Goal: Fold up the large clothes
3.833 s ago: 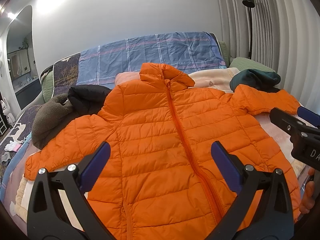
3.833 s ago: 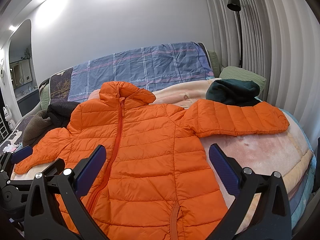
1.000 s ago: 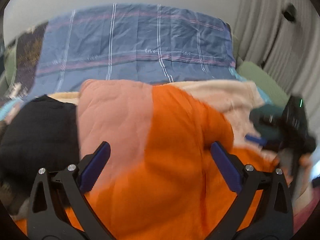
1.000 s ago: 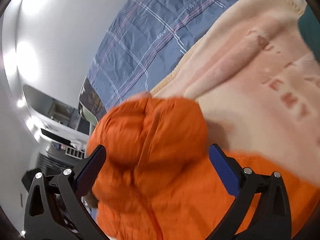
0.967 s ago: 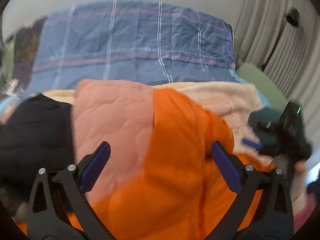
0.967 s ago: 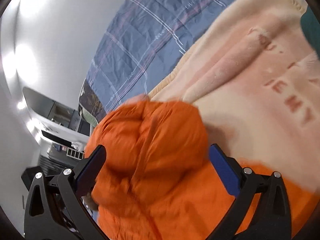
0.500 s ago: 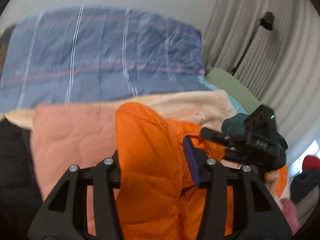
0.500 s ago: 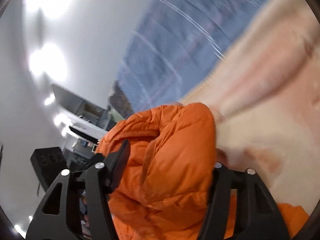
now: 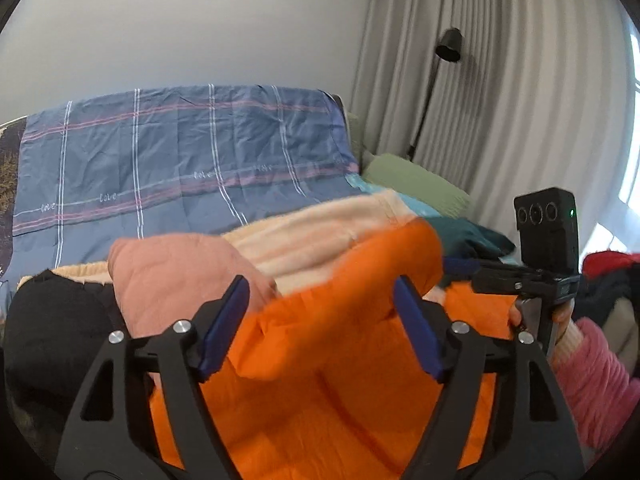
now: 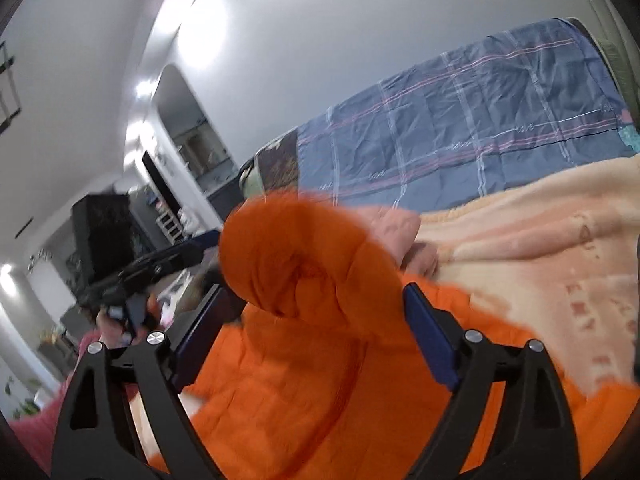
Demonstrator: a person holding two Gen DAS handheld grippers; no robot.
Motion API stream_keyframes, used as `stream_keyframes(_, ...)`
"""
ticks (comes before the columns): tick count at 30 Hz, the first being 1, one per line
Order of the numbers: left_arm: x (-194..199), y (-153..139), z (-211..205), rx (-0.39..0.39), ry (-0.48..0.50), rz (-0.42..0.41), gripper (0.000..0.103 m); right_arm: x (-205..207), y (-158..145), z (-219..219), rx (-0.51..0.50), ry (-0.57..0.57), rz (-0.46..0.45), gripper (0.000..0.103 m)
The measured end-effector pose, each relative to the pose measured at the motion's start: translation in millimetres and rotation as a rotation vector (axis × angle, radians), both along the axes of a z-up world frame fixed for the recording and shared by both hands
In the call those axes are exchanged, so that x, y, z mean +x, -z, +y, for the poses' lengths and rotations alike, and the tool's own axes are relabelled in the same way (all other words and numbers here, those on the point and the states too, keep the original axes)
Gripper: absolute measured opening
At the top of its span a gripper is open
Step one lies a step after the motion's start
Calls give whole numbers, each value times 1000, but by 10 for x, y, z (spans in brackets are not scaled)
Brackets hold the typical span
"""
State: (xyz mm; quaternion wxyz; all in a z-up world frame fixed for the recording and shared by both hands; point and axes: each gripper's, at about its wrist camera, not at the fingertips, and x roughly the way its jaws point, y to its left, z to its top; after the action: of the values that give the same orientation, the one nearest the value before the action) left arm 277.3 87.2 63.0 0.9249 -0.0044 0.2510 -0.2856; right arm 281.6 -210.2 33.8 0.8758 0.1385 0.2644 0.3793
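Observation:
The orange puffer jacket (image 9: 328, 368) lies on the bed with its collar end bunched and lifted. In the left wrist view my left gripper (image 9: 320, 328) has its blue pads apart on either side of the raised orange fabric. In the right wrist view my right gripper (image 10: 316, 340) is likewise open around a rolled orange lump (image 10: 304, 256). The right gripper also shows at the right of the left wrist view (image 9: 500, 276), and the left gripper shows at the left of the right wrist view (image 10: 160, 264).
A peach blanket (image 10: 540, 248) covers the bed under the jacket. A blue plaid cover (image 9: 172, 168) is at the head. A black garment (image 9: 52, 328) lies at left, a dark green one (image 9: 464, 236) at right. Curtains and a floor lamp (image 9: 448, 46) stand behind.
Both grippers closed on the jacket's collar end half a second ago and have now opened wider. The fabric is bunched up higher and the views have swung.

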Motion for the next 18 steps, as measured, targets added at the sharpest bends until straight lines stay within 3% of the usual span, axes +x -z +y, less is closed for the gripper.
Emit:
stream_keyframes(5, -236, 201, 111, 9, -18, 17, 79, -487, 114, -50, -23, -48, 22, 90)
stream_keyframes(8, -214, 385, 65, 3, -31, 89, 78, -572, 271, -5, -57, 50, 70, 88)
stream_keyframes(9, -193, 494, -8, 14, -22, 116, 75, -560, 347, 43, -81, 95, 104, 83)
stream_keyframes(11, -209, 683, -155, 65, -16, 129, 67, -461, 629, 220, -172, 158, 202, 47)
stream_keyframes(13, -187, 972, -343, 143, -10, 155, 57, -380, 892, 363, -235, 177, 266, 33)
stream_keyframes(16, -71, 1451, -529, 272, -25, 219, 46, -230, 1283, 517, -293, 194, 334, 30)
stream_keyframes(17, 0, 1702, -591, 365, -61, 228, 46, -191, 1418, 566, -325, 199, 346, 30)
stream_keyframes(18, 27, 1811, -604, 410, -79, 221, 46, -187, 1488, 584, -336, 199, 340, 29)
